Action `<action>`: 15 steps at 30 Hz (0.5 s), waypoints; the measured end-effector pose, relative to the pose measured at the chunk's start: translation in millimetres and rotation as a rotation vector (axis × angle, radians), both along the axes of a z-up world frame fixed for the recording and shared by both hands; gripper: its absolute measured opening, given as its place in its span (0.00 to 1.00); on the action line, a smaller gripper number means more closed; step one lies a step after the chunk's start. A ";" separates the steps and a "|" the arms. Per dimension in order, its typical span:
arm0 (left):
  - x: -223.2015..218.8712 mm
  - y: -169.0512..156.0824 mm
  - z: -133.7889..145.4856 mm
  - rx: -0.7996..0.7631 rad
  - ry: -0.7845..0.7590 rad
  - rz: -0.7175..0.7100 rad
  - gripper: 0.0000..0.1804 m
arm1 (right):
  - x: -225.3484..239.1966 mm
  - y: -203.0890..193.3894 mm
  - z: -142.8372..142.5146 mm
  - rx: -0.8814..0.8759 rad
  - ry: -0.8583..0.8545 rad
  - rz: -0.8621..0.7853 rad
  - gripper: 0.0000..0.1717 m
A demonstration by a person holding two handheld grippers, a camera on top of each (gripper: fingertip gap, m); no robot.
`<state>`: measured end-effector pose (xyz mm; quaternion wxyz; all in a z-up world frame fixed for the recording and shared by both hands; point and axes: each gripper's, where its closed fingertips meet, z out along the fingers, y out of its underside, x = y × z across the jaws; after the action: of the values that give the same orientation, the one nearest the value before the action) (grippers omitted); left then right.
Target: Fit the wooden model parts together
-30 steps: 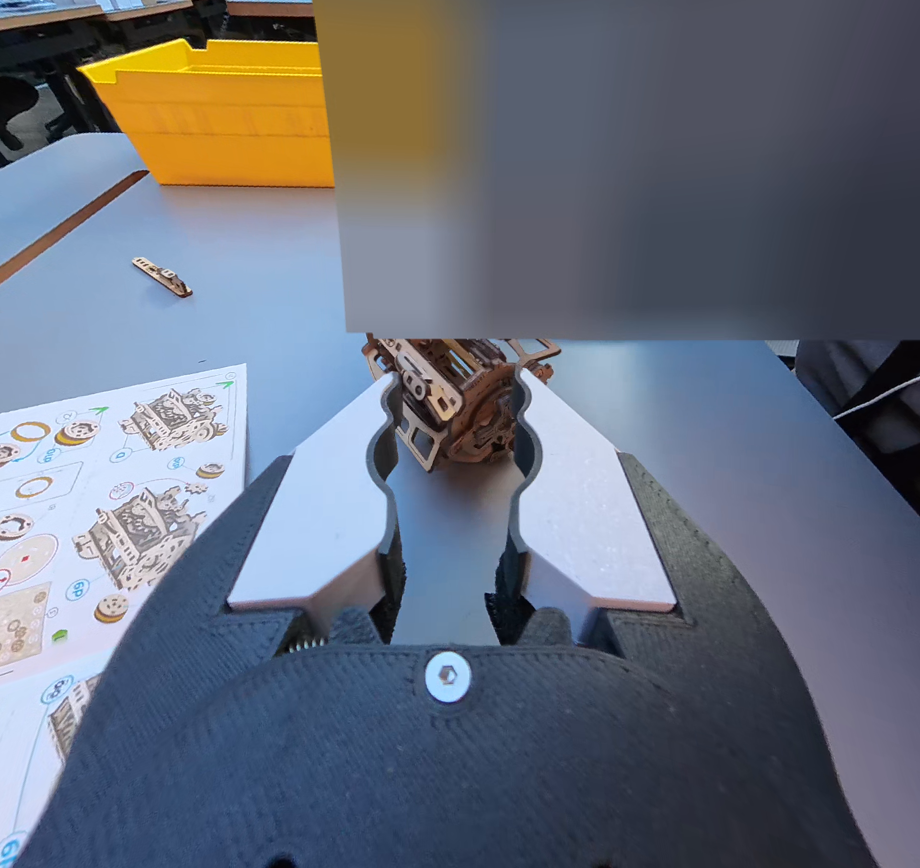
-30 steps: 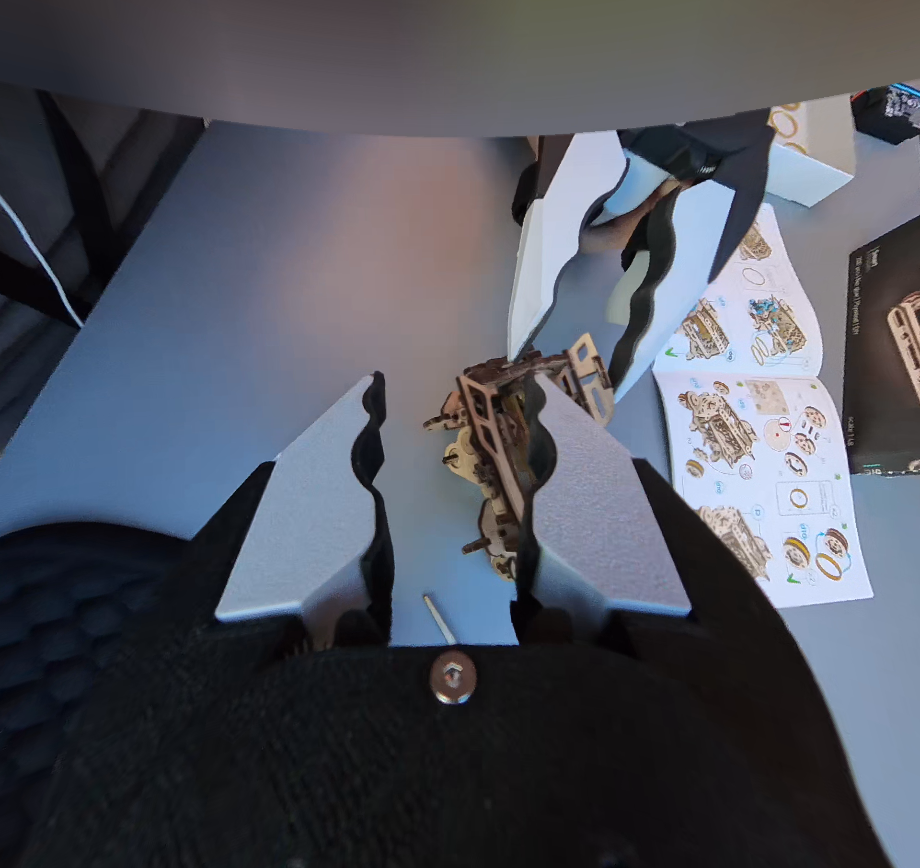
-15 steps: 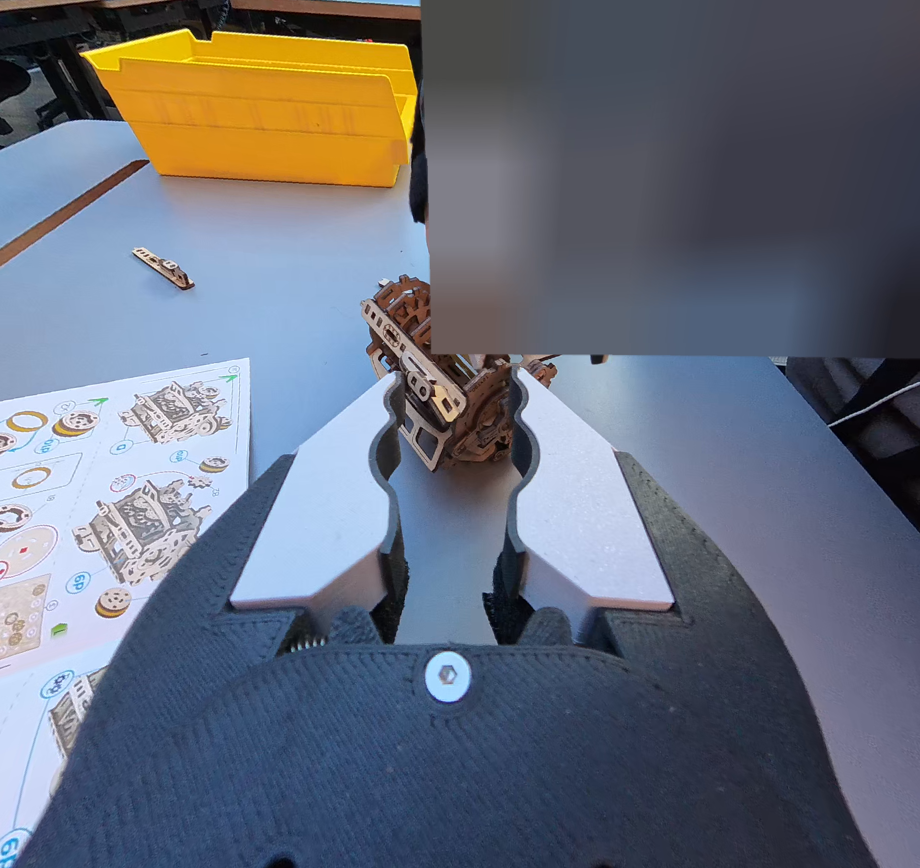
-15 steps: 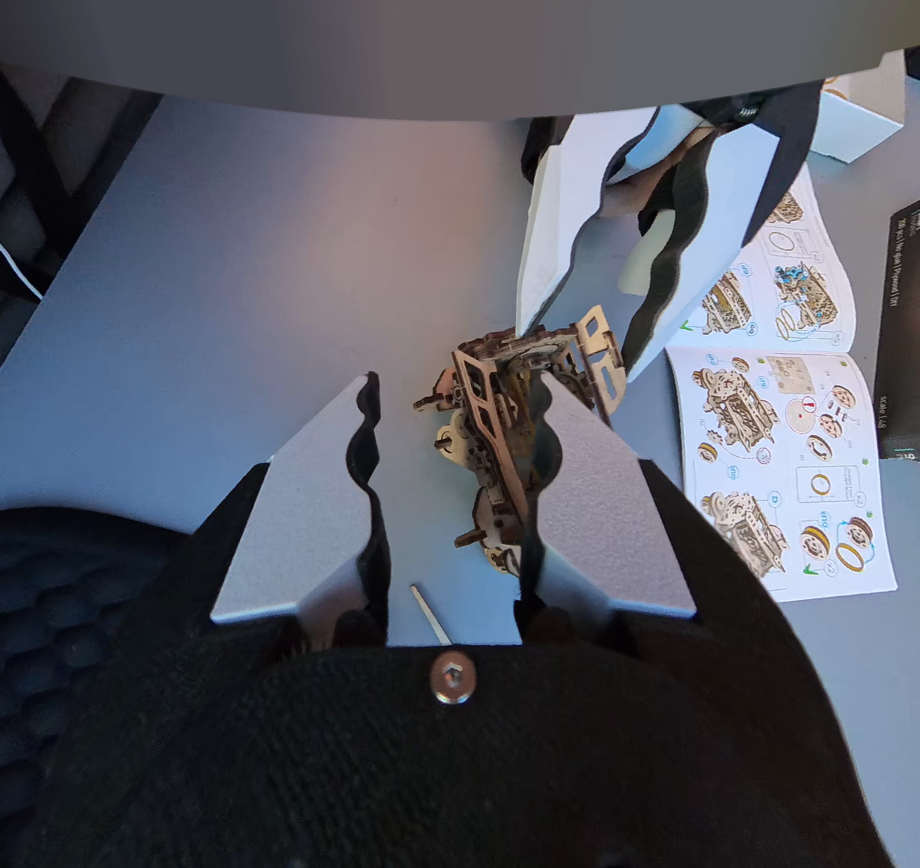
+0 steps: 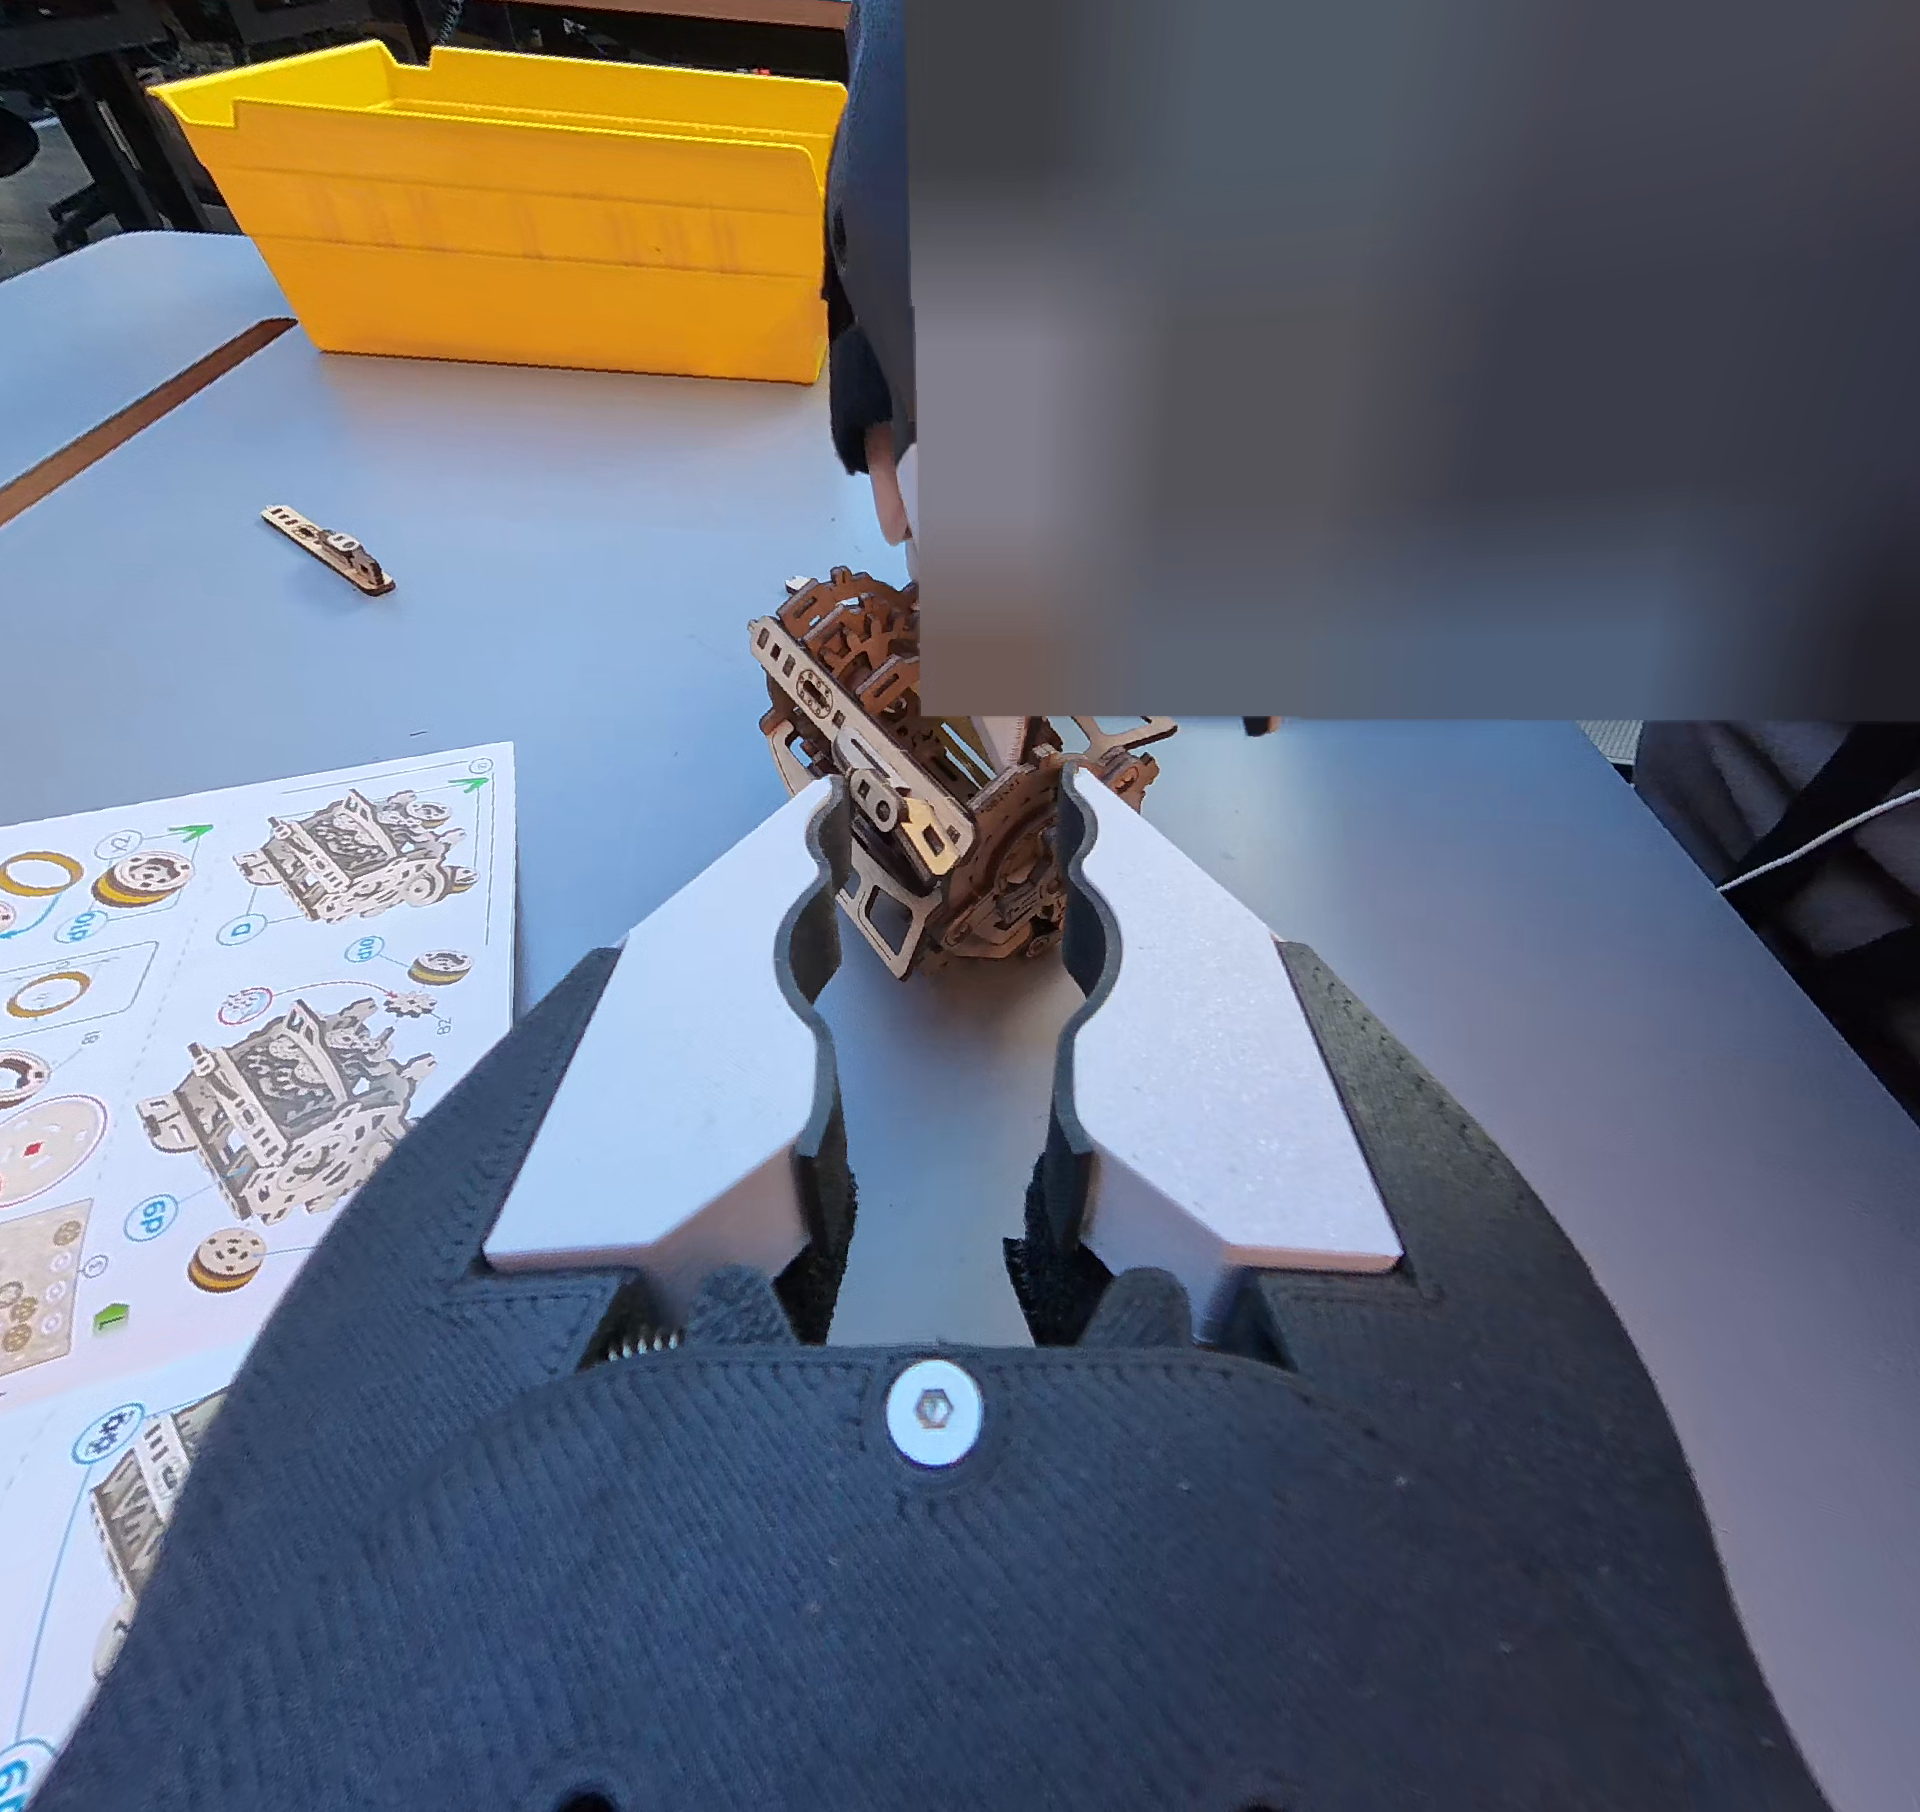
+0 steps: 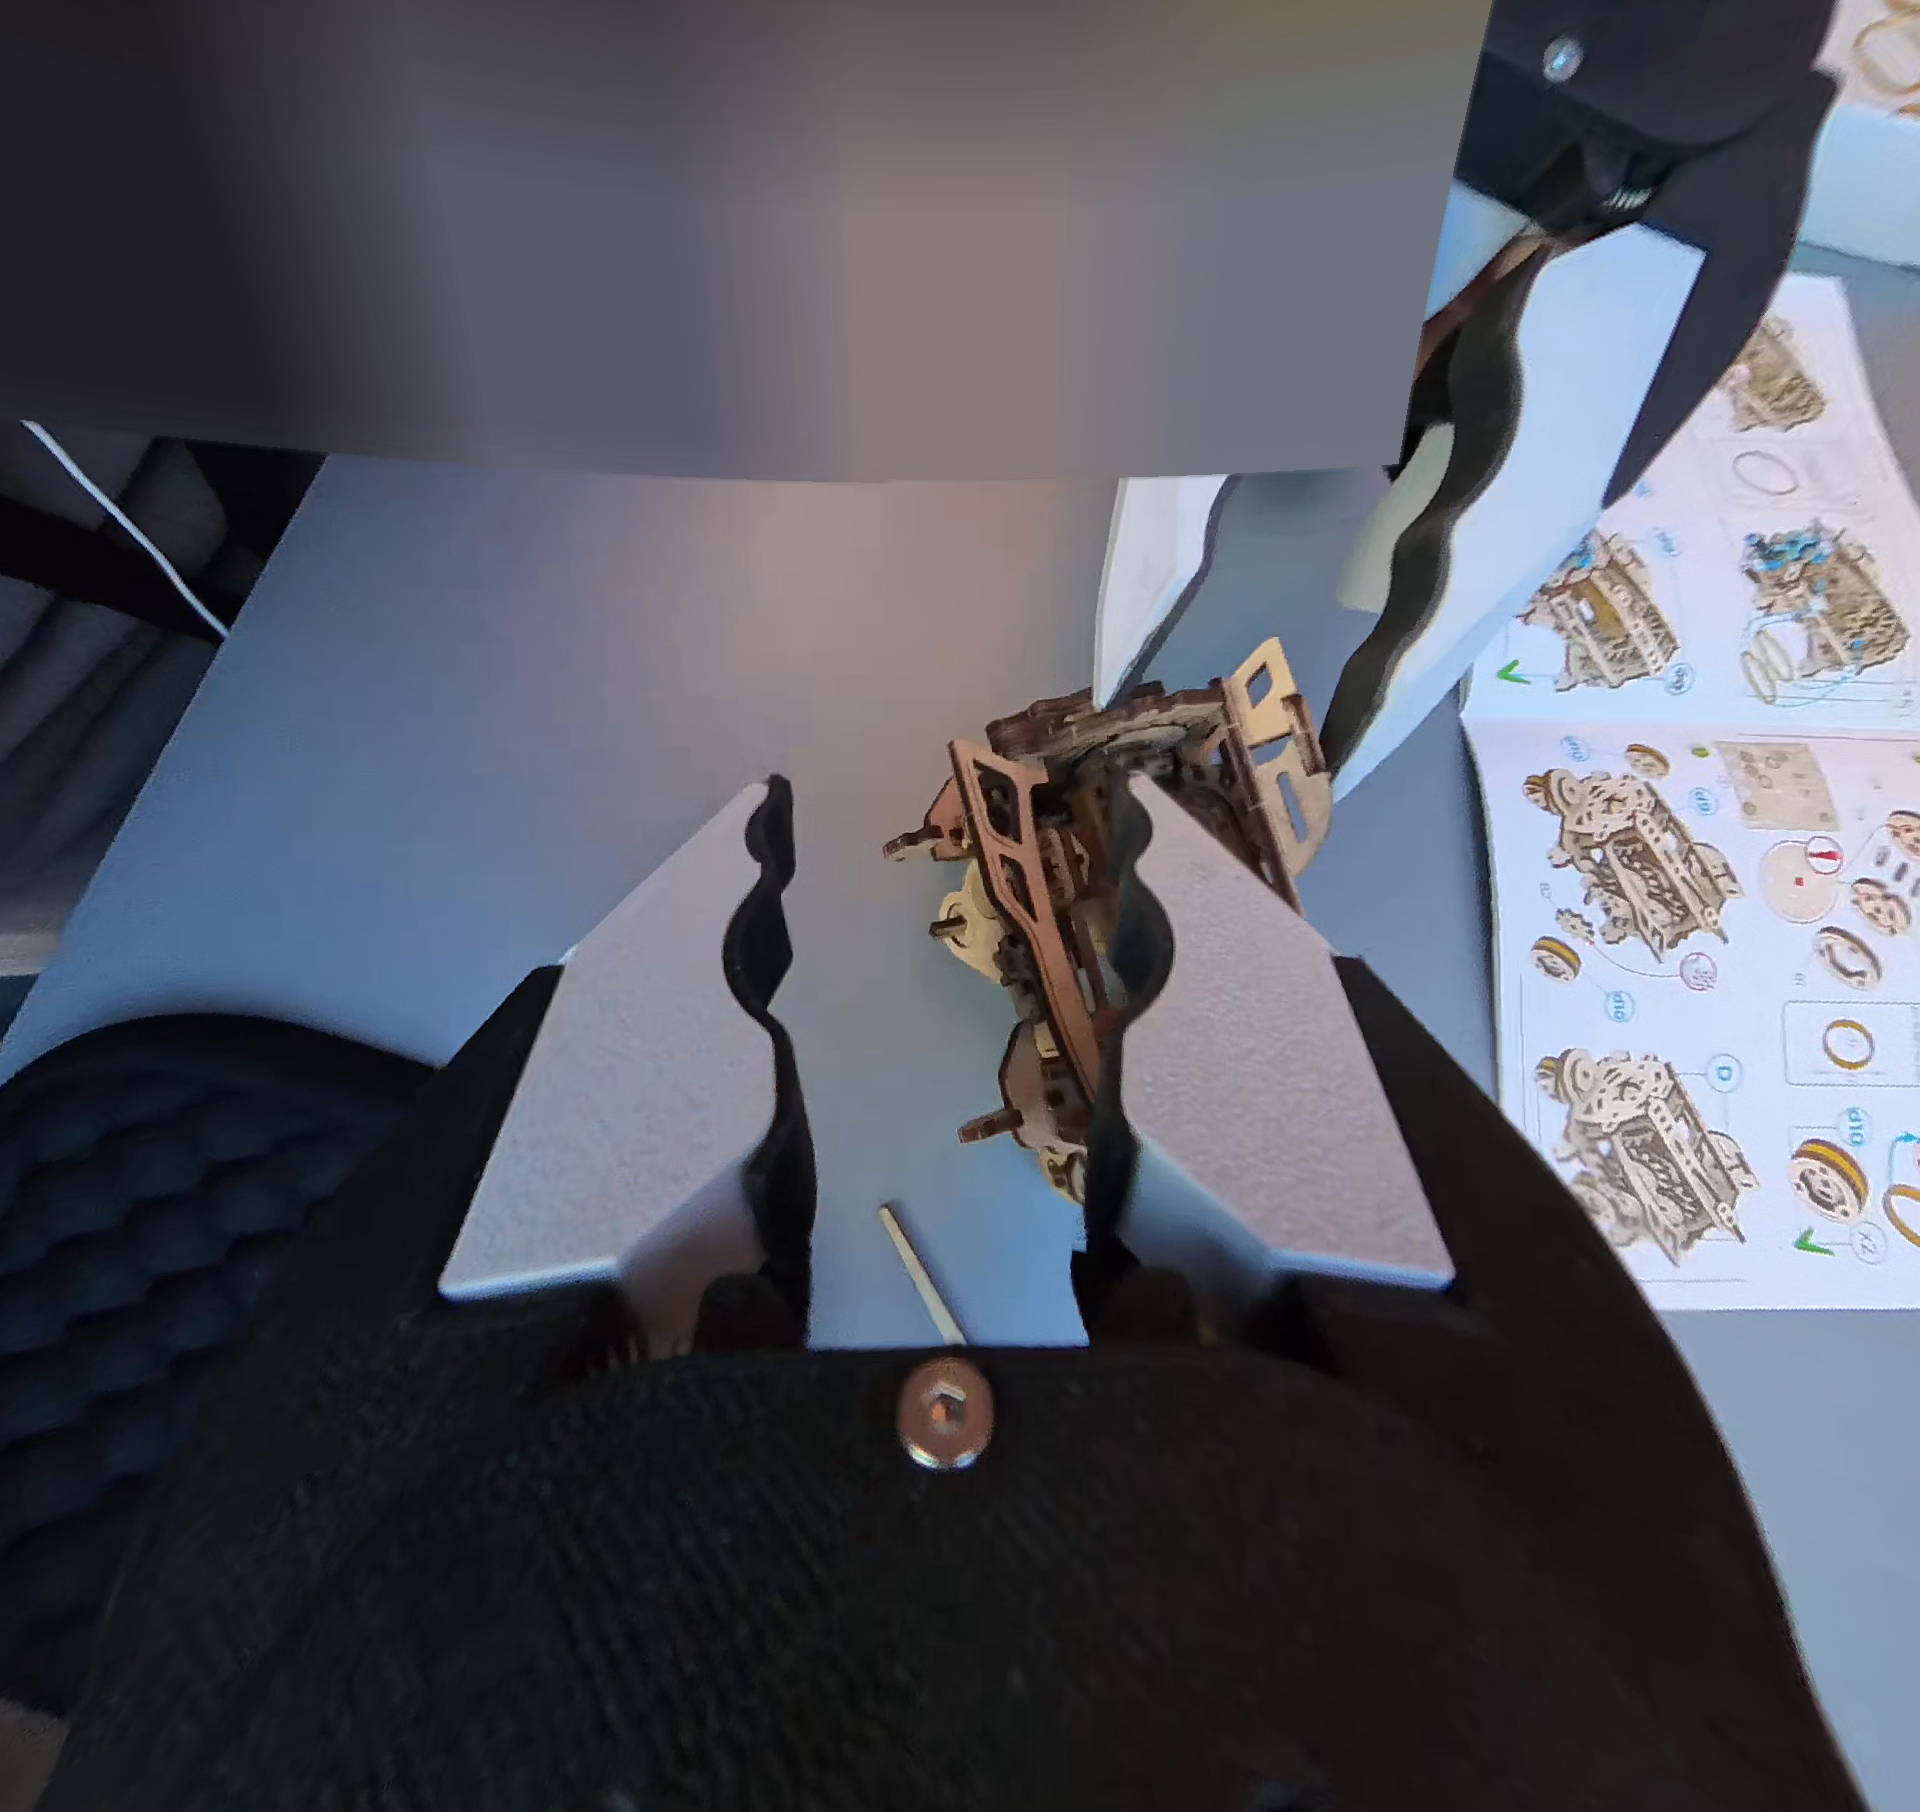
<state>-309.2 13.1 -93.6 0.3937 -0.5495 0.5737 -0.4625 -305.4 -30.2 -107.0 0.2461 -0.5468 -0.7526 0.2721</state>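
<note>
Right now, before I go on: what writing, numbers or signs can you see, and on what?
Instruction sheet: small blue circled part codes and green arrows beside the drawings; I do not repeat the wording.
Wooden model: tiny engraved marks, too small to read.
Yellow bin: no writing visible.
Loose wooden strip: no writing visible.

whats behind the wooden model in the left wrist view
Grey table, then the yellow bin farther left. Directly behind the wooden model a blurred patch covers everything.
</note>
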 end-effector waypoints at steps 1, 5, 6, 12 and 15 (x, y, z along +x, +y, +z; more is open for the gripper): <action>-0.1 0.1 0.1 -0.002 0.000 0.000 0.20 | 0.4 1.2 0.8 0.004 -0.004 0.011 0.35; 0.0 0.0 -0.1 -0.019 0.002 -0.010 0.20 | -3.4 16.7 21.0 -0.008 0.065 0.029 0.32; 0.1 -0.1 -0.3 -0.025 0.003 -0.013 0.20 | -4.6 22.7 24.9 -0.004 0.080 0.029 0.31; 0.5 0.9 -0.7 -0.046 0.007 -0.017 0.20 | -9.3 52.9 25.7 0.142 0.044 0.048 0.29; 0.5 1.9 -0.9 -0.061 0.008 -0.019 0.20 | -17.1 50.5 15.3 0.149 -0.011 0.073 0.36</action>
<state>-308.7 14.9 -94.5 0.3700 -0.5575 0.5664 -0.4812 -322.5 20.2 -91.7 0.2720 -0.5005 -0.7915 0.2213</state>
